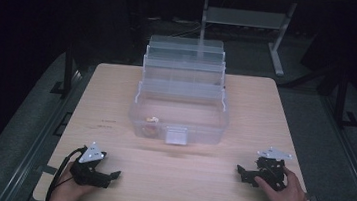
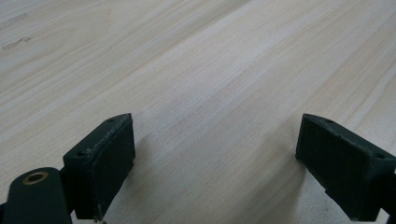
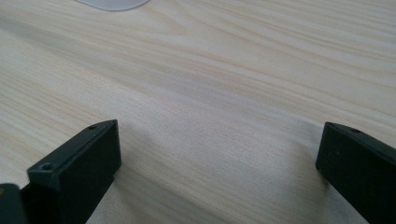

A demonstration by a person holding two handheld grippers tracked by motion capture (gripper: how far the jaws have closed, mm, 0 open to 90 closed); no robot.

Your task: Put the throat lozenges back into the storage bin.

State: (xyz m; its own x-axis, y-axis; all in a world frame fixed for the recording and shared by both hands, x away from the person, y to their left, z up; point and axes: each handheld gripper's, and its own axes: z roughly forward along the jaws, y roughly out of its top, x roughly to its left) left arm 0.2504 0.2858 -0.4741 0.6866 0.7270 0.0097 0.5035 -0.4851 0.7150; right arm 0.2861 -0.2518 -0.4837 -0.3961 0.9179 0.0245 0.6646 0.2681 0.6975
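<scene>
A clear plastic tiered box [image 1: 182,93] stands open at the middle of the wooden table [image 1: 118,84], its trays stepped back and up. A small pale object [image 1: 152,120] lies in its bottom bin. My left gripper [image 1: 108,175] rests at the near left of the table, held by a hand, pointing right. My right gripper [image 1: 244,174] rests at the near right, pointing left. In the left gripper view the left gripper [image 2: 215,158] stands open over bare wood. The right gripper [image 3: 219,163] is likewise open over bare wood in its own view.
The box's latch tab [image 1: 177,136] faces the near side. A metal stand [image 1: 279,30] and dark floor lie beyond the table's far edge. A pale rounded edge [image 3: 112,3] shows at the top of the right gripper view.
</scene>
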